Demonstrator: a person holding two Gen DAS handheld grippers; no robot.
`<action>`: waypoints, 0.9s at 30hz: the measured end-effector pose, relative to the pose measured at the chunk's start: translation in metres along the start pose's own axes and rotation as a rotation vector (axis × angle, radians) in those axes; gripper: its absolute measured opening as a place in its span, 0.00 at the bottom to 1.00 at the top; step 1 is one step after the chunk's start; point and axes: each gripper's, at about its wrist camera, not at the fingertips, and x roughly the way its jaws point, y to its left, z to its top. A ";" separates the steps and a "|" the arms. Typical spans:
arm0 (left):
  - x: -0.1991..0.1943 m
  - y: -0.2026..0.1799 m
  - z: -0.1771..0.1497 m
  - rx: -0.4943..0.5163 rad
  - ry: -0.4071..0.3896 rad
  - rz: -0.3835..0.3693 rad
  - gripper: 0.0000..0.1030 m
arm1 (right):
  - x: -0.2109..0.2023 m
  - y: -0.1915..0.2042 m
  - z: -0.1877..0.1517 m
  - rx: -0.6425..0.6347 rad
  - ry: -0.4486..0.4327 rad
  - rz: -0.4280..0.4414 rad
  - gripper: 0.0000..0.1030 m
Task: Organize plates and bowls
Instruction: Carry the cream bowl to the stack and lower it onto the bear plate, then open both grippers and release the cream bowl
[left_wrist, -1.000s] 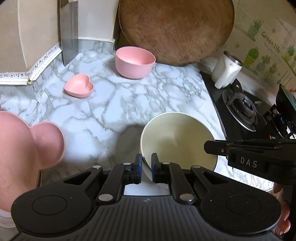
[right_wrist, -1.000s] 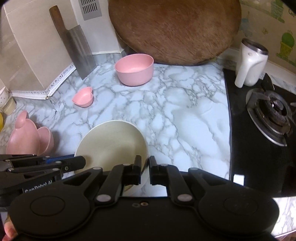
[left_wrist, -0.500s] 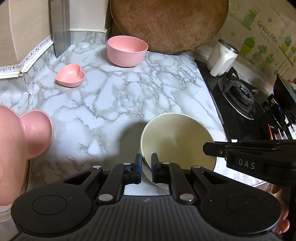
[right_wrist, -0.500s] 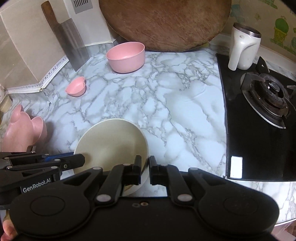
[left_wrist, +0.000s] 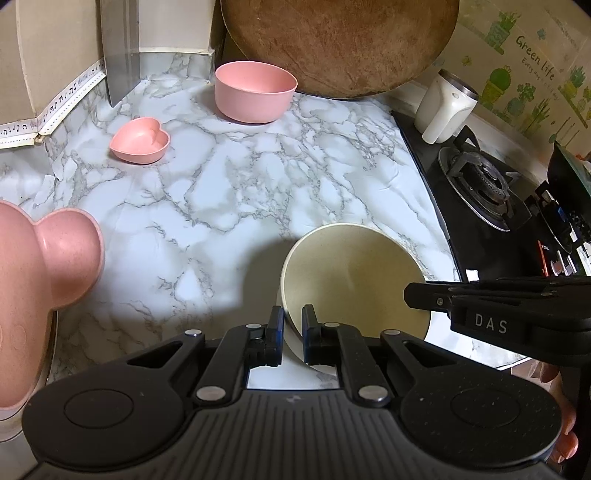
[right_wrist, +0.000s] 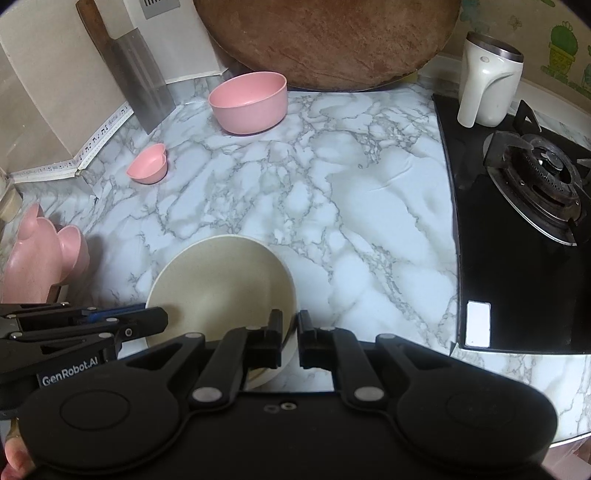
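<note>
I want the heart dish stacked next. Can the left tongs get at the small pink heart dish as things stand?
Probably not yet: the left tongs are shut on the cream bowl rim. The heart dish sits apart on open counter, nothing blocking it.

Both wrist views look down and forward, close over the marble counter, apparently sharing most of it.

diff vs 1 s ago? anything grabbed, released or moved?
Both grippers have carried the cream bowl forward over the marble counter, toward the pink bowl, which now looks nearer in both wrist views. Nothing was grabbed or released: the left gripper and right gripper each stay clamped on the cream bowl's rim, on opposite sides. The pink bowl and heart dish keep their spots.
</note>
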 end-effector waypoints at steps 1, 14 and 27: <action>0.000 -0.001 0.000 0.002 0.000 0.002 0.08 | 0.001 0.000 0.000 0.004 0.003 0.005 0.10; -0.003 0.002 0.000 -0.018 0.000 -0.020 0.09 | -0.007 -0.003 -0.001 0.009 -0.022 0.009 0.19; -0.025 0.001 0.003 -0.015 -0.073 -0.039 0.09 | -0.027 0.002 0.007 -0.029 -0.074 0.035 0.24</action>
